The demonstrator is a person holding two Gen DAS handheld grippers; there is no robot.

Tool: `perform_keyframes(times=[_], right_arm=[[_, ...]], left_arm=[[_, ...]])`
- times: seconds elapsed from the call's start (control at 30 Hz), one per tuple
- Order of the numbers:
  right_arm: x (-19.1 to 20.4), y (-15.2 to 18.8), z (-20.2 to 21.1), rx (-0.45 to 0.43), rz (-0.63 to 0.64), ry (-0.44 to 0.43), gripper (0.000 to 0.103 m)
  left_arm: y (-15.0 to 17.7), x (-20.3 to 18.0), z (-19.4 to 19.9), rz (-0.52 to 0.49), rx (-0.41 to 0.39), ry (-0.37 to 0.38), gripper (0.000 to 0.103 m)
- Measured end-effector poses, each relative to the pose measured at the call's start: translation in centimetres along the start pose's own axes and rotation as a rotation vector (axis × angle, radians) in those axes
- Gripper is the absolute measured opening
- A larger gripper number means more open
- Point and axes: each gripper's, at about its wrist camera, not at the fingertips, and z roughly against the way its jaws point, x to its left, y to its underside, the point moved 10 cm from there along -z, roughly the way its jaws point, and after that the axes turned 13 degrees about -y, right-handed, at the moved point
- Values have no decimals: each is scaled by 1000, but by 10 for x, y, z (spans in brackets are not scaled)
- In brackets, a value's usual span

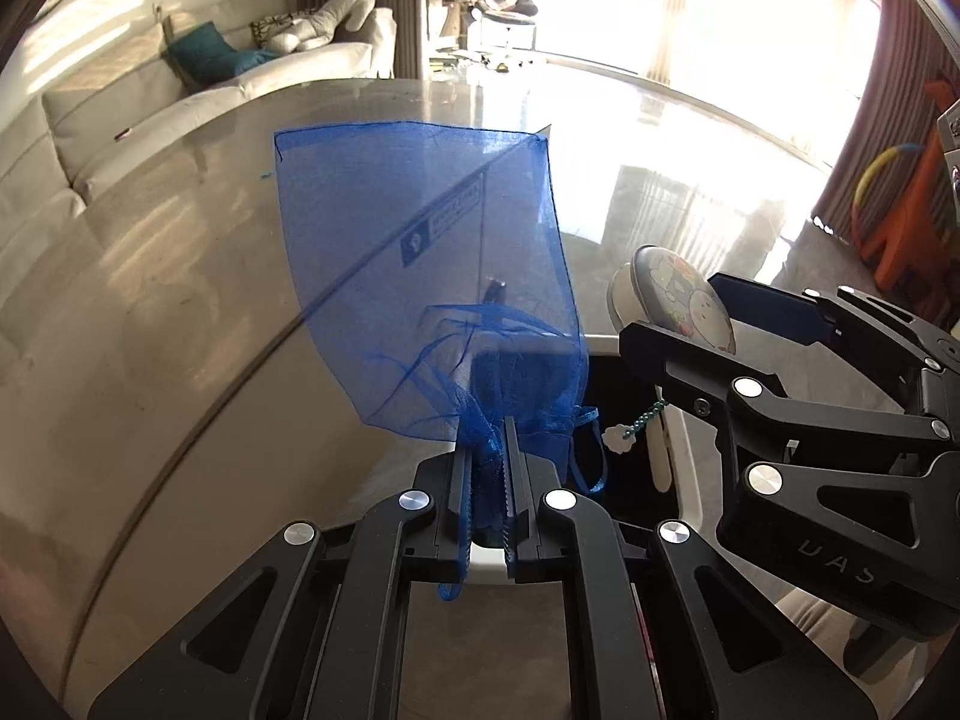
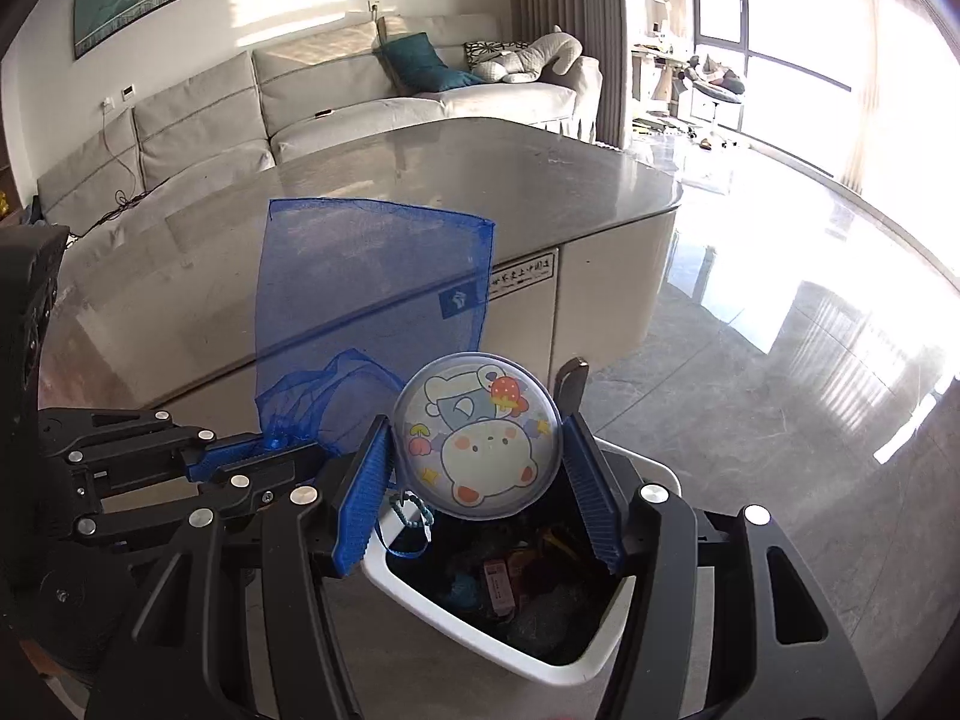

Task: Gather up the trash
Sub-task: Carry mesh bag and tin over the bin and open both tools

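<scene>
My left gripper (image 1: 487,450) is shut on the gathered neck of a sheer blue mesh pouch (image 1: 420,276), which stands up from the jaws over the table edge. The same pouch (image 2: 366,294) shows in the right wrist view, left of my right gripper (image 2: 477,468). That gripper is shut on a round flat case (image 2: 480,435) printed with cartoon animals, its blue pads pressing both sides. A beaded charm (image 2: 411,507) dangles from the case. The case (image 1: 684,294) hangs above a white trash bin (image 2: 516,642) holding dark wrappers.
A grey stone table (image 2: 420,180) stretches ahead, with a white base under it. Behind it stands a light sofa (image 2: 300,102) with a teal cushion. Glossy floor (image 2: 780,360) lies to the right. An orange toy (image 1: 906,222) sits by the curtain.
</scene>
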Motion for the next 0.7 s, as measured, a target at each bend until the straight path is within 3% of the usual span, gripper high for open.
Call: perform_keyframes(times=[0.27,0.5,0.57,0.6,0.63,0.67,0.7], right_arm=[[-35,27,5,11,-32,38,58],[-56,40,-12,41,-60,40,58],[-59,44,-17,55,-65,43,59],[-63,47,-19,65,-65,38,59],[-64,50,-24,78,-67,24,65],[-66,53,-27,93,-74,22,89],[-71,54,-29,103,-94,34,98]], left_arm=[[10,-44,-19,-53,53,25,7],[19,-56,-44,-84,98,28,8],[21,-61,-51,-92,120,33,13],[22,-66,-55,-102,136,39,18],[23,-68,-59,-113,151,35,45],[25,-69,-63,-125,158,12,87],[28,-64,-65,-143,151,-34,98]])
